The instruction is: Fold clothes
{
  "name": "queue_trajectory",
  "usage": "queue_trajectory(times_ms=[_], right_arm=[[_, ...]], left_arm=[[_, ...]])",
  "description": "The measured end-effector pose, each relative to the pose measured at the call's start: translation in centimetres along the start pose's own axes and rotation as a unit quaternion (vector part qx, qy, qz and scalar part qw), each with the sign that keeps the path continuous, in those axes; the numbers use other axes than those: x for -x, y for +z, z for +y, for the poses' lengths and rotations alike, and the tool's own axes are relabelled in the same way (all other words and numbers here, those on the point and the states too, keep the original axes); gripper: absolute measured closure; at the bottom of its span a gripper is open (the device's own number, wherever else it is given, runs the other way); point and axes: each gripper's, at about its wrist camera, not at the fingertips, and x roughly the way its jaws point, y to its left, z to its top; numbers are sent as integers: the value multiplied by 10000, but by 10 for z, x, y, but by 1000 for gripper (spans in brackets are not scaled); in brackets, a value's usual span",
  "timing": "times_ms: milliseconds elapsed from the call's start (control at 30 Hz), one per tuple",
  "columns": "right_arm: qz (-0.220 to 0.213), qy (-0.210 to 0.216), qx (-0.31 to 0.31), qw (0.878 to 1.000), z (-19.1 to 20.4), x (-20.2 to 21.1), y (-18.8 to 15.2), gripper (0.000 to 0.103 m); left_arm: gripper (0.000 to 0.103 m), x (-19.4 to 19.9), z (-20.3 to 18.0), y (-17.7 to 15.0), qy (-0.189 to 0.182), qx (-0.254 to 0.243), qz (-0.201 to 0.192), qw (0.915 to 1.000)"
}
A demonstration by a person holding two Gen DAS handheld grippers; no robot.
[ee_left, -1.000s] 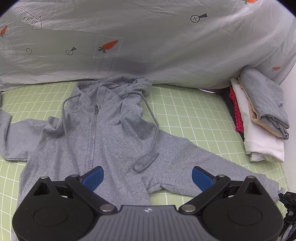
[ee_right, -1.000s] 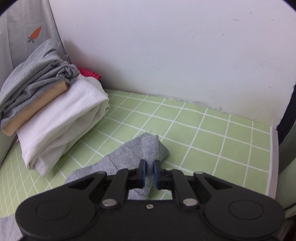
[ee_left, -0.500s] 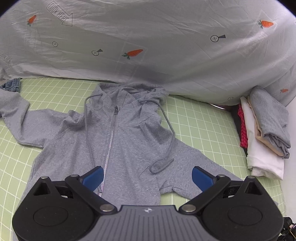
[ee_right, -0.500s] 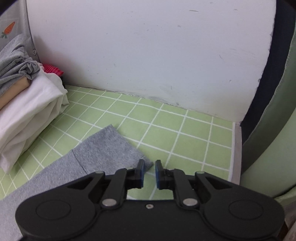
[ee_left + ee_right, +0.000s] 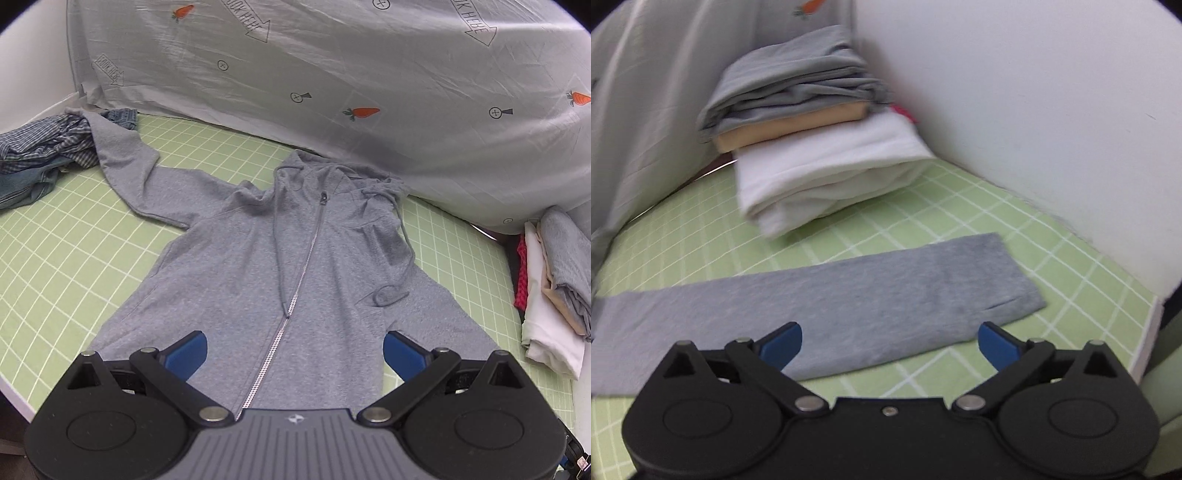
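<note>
Hoodie (image 5: 295,266) of grey knit lies face up and spread flat on the green checked mat (image 5: 74,258), its hood toward the far side against the printed sheet (image 5: 369,55), its zip closed and running down to the near edge. Only the left wrist view takes in the whole body, the left sleeve stretched far-left toward a heap of denim and striped clothes (image 5: 37,155), and a drawstring looped on the right chest. The right wrist view alone shows the right sleeve (image 5: 849,295) laid out straight and flat across the mat, its cuff at the right near the white wall (image 5: 1052,110), and gives a close, somewhat blurred look at the folded pile (image 5: 820,155): grey on top, tan under it, white at the bottom, a bit of red behind. The left gripper (image 5: 295,354) tilts downward over the hem, jaws spread wide with the zip between them but nothing pinched. The right gripper (image 5: 890,343) also points down over the sleeve's near edge, its jaws opening wide and clear of the cloth.
</note>
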Motion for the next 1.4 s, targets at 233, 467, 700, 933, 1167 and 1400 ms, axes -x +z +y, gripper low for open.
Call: queue_trajectory(times_ms=[233, 467, 700, 933, 1167, 1400], right_arm=[[87, 913, 910, 9916, 85, 27, -37, 0], [201, 1295, 1435, 9809, 187, 69, -87, 0], [143, 1480, 1739, 9735, 282, 96, -112, 0], [512, 1331, 1364, 9803, 351, 86, -132, 0], [855, 588, 1220, 9871, 387, 46, -128, 0], [1033, 360, 1072, 9882, 399, 27, -118, 0]], left_arm=[[2, 3, 47, -11, 20, -113, 188, 9998], [2, 1, 128, 15, -135, 84, 162, 9997], [2, -21, 209, 72, -274, 284, 51, 9992], [2, -59, 271, 144, -181, 170, -178, 9995], [5, -137, 323, 219, 33, 408, -213, 9989], [30, -214, 358, 274, 32, 746, -90, 9972]])
